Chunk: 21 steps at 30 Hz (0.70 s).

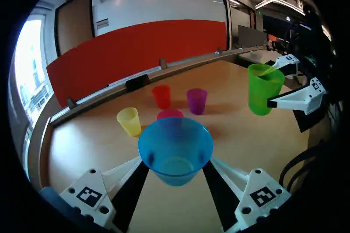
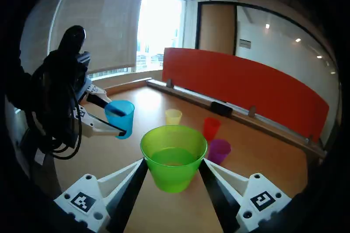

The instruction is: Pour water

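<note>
My left gripper (image 1: 176, 167) is shut on a blue cup (image 1: 176, 149), held upright above the wooden table (image 1: 245, 141); the same blue cup (image 2: 119, 118) appears at the left of the right gripper view, clamped between white fingers (image 2: 97, 126). My right gripper (image 2: 173, 169) is shut on a green cup (image 2: 173, 156), upright, with liquid in its bottom. In the left gripper view the green cup (image 1: 264, 88) hangs at the right, held by the other gripper's fingers (image 1: 297, 99). The two held cups are apart.
On the table stand a yellow cup (image 1: 129, 121), a red cup (image 1: 162, 96), a purple cup (image 1: 197, 100) and a pink cup (image 1: 170, 113) just behind the blue one. A red partition (image 1: 140, 53) runs along the table's far edge. Dark cables (image 2: 61, 115) hang at the left.
</note>
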{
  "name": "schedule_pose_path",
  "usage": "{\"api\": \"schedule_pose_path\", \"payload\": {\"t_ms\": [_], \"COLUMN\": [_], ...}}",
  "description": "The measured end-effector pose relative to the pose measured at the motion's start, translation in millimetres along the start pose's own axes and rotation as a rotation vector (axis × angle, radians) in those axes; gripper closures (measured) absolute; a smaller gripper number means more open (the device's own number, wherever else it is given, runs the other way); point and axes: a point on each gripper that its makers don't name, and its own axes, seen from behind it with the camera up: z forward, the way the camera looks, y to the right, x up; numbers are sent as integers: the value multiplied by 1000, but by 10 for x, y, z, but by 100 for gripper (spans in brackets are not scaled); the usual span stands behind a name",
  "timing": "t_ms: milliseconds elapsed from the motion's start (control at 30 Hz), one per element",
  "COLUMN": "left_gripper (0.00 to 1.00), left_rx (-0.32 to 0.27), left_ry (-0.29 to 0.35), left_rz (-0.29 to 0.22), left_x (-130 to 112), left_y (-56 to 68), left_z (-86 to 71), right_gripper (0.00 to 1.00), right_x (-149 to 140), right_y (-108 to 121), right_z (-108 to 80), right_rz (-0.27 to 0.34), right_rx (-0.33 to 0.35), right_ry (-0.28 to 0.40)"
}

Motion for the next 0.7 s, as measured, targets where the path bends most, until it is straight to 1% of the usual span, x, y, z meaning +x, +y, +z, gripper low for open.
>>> {"api": "schedule_pose_path", "payload": {"t_ms": [100,167,300,400,467,600,700], "left_gripper": [21,21,21,20,20,21,20], "left_rx": [3,7,3,-3,-6,-14,-24], "left_ry": [-16,-28,-52,-75,-91,-127,-145], "left_rz": [-31,-61,-107,-116,-114,-115,-128], "left_x": [-138,-237,-418,-533,-599,-718,-774], "left_y": [-38,-57,-68,-67,-69,-72,-78], "left_z": [129,216,372,469,522,610,671], "right_gripper": [15,15,15,15,15,15,15], "right_x": [-40,-68,-122,-158,-173,-186,-187], "right_y": [11,18,34,57,75,105,114], "right_z": [30,46,58,61,63,67,75], "right_rz": [3,5,9,9,11,14,15], "right_rx": [-5,-9,-15,-21,-25,-31,-33], "right_ry": [-7,-13,-24,-31,-33,-36,-38]}}
